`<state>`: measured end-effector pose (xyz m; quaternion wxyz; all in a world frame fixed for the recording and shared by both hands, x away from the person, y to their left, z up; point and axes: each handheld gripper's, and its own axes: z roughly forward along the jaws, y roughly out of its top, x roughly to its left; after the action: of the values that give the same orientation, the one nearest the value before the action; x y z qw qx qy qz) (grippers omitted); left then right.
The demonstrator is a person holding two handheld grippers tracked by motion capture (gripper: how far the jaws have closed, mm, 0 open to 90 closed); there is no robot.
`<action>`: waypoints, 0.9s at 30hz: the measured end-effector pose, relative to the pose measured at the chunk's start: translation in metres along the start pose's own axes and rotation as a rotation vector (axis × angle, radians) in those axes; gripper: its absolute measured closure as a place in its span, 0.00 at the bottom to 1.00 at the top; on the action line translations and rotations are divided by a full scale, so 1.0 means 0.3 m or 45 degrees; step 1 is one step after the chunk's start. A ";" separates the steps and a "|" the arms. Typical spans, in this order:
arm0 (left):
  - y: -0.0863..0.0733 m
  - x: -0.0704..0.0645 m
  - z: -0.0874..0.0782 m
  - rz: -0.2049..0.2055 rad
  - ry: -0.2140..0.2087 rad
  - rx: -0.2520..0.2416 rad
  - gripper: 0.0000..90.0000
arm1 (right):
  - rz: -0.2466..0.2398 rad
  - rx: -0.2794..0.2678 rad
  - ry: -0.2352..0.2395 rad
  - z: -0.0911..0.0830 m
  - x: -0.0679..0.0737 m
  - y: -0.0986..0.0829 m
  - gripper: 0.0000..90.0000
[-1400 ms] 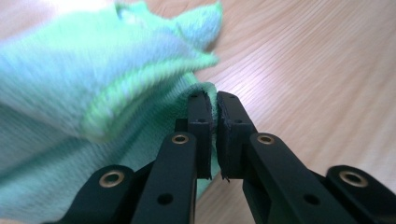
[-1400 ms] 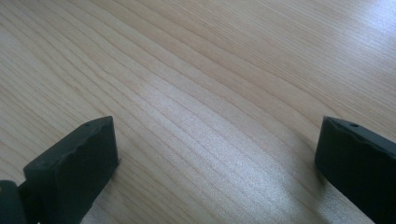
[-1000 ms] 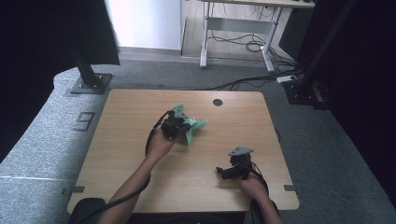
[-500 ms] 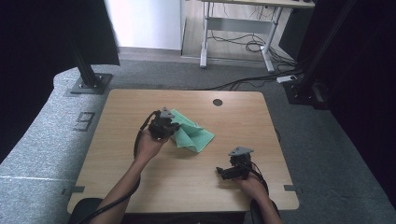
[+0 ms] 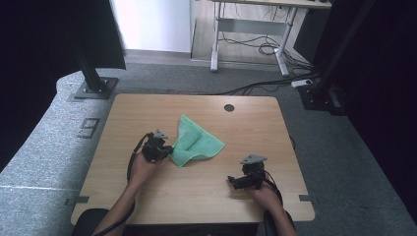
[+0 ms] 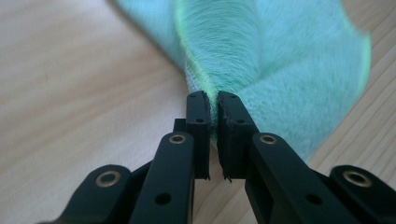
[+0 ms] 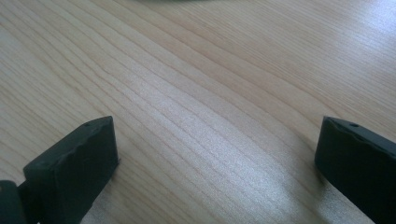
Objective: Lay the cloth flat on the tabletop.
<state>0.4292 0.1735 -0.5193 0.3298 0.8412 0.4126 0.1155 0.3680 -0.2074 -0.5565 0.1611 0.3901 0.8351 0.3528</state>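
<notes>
A green cloth (image 5: pixel 195 142) lies partly folded near the middle of the wooden table (image 5: pixel 147 113). My left gripper (image 5: pixel 167 153) sits at the cloth's near left corner and is shut on it. In the left gripper view the two black jaws pinch the cloth's edge (image 6: pixel 212 100), and the green cloth (image 6: pixel 280 65) spreads away beyond them. My right gripper (image 5: pixel 231 182) rests low over bare wood at the front right, apart from the cloth. Its jaws stand wide open in the right gripper view, with nothing between the fingertips (image 7: pixel 215 154).
A round cable hole (image 5: pixel 228 107) is set in the table near its far edge. Dark stand bases (image 5: pixel 93 88) sit on the grey floor at the far left and far right. A desk frame with cables (image 5: pixel 255 44) stands beyond.
My left gripper has pulled the cloth's corner toward the front left, and the bunched cloth has come down flatter onto the table. The right gripper has stayed put.
</notes>
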 end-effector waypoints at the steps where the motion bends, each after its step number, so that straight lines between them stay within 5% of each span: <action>1: -0.009 0.002 0.003 -0.005 -0.001 0.006 0.92 | 0.000 0.000 0.000 0.000 0.000 0.000 0.00; 4: -0.019 0.007 0.006 -0.009 0.001 0.016 0.87 | 0.000 0.000 0.000 0.000 0.000 0.000 0.00; 7: 0.001 0.009 -0.007 0.017 0.038 -0.003 0.64 | 0.000 0.000 0.000 0.000 0.000 0.000 0.00; 10: 0.040 0.015 -0.026 0.014 0.038 -0.042 0.56 | 0.000 0.000 0.000 0.000 0.000 0.000 0.00; 16: 0.160 0.016 -0.022 0.066 0.074 -0.061 0.55 | 0.000 0.000 0.000 0.000 0.000 0.000 0.00; 21: 0.241 0.021 0.035 0.101 0.083 -0.037 0.56 | -0.001 -0.001 0.000 0.000 0.000 0.000 0.00; 27: 0.281 0.032 0.112 0.100 0.092 -0.020 0.60 | -0.001 -0.001 0.000 0.000 0.000 0.000 0.00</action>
<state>0.5030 0.1281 -0.4905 0.3164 0.8495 0.3899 0.1619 0.3681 -0.2075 -0.5566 0.1614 0.3896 0.8352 0.3531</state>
